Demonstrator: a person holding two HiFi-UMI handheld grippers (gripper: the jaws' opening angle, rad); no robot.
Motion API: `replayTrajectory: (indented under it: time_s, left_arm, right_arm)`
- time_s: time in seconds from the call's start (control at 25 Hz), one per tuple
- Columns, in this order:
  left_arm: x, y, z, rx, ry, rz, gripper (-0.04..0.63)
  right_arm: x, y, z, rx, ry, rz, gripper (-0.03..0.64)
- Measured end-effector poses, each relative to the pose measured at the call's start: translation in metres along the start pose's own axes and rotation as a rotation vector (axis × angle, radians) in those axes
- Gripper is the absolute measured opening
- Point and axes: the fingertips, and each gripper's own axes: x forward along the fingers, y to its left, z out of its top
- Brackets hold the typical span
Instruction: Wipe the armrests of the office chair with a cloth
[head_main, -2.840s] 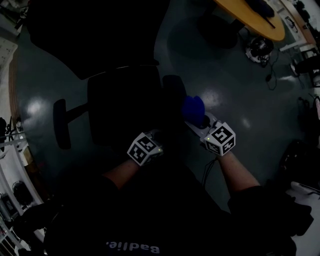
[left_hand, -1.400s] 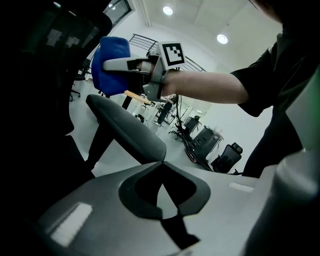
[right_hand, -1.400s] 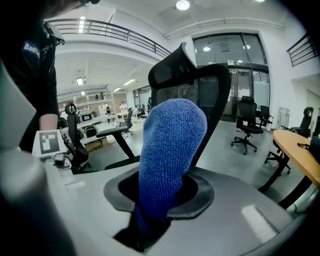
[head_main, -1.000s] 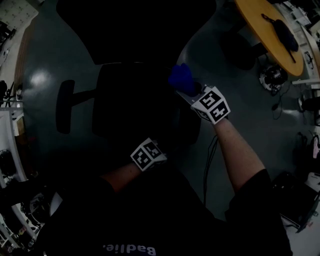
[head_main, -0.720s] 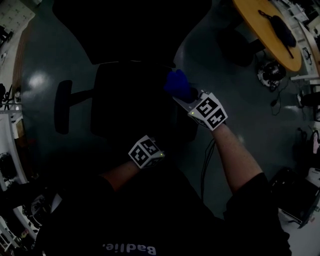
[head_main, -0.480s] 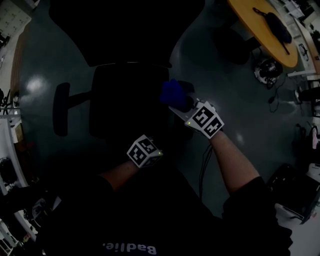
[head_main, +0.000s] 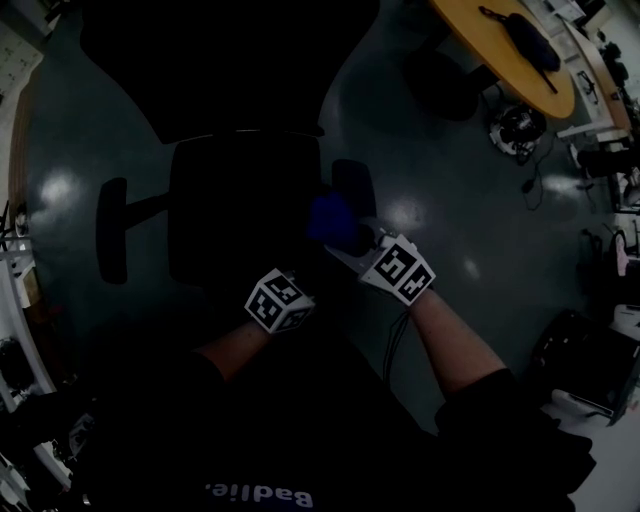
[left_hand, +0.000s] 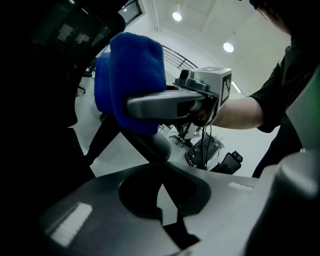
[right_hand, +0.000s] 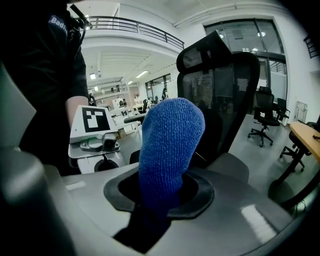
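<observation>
The black office chair (head_main: 243, 205) stands below me, its mesh back (right_hand: 220, 95) upright. Its left armrest (head_main: 111, 243) is bare. My right gripper (head_main: 346, 244) is shut on a blue cloth (head_main: 330, 218), whose bunched end (right_hand: 170, 142) sticks out past the jaws. The cloth sits at the near inner end of the right armrest (head_main: 352, 192); whether it touches the pad (right_hand: 233, 168) I cannot tell. My left gripper (left_hand: 162, 202) is shut and holds nothing, low by the seat's front edge, looking across at the cloth (left_hand: 131, 80).
A round wooden table (head_main: 500, 55) with a dark bag (head_main: 520, 38) on it stands at the far right. Cables and gear (head_main: 516, 125) lie on the floor beside it. Shelving (head_main: 12, 290) lines the left edge. Other office chairs (right_hand: 262, 120) stand far off.
My right gripper has drawn the blue cloth back toward me along the right armrest, from its far part to its near end. The left gripper has stayed by the seat front.
</observation>
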Motion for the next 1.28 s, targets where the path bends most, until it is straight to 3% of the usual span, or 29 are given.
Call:
replayTrajectory:
  time_s: [0.16,0.32,0.44,0.84,1.12,1.28]
  left_arm:
    - [-0.001,0.002,-0.002,-0.001,0.009,0.002,0.02]
    - [-0.008,0.023,-0.009,-0.007,0.034,0.082,0.02]
    - [-0.017,0.034,-0.01,-0.011,0.037,0.098,0.02]
    - [-0.055,0.008,-0.03,0.056,0.083,-0.012,0.02]
    - [-0.179,0.015,-0.004,0.178,-0.031,-0.028,0.02]
    - [-0.276,0.009,-0.005,0.172,-0.118,0.005,0.02]
  right_arm:
    - [-0.005,0.018,-0.006,0.019,0.002,0.004,0.124]
    - [-0.006,0.037,-0.013,0.037,0.012,0.004,0.124]
    - [-0.007,0.05,-0.015,0.065,0.009,-0.009,0.124]
    - [-0.031,0.104,-0.021,0.167,0.026,-0.148,0.124]
    - [-0.028,0.124,0.049,0.313,-0.209,-0.374,0.124]
    - [-0.012,0.161,0.09,0.428,-0.325,-0.451,0.124]
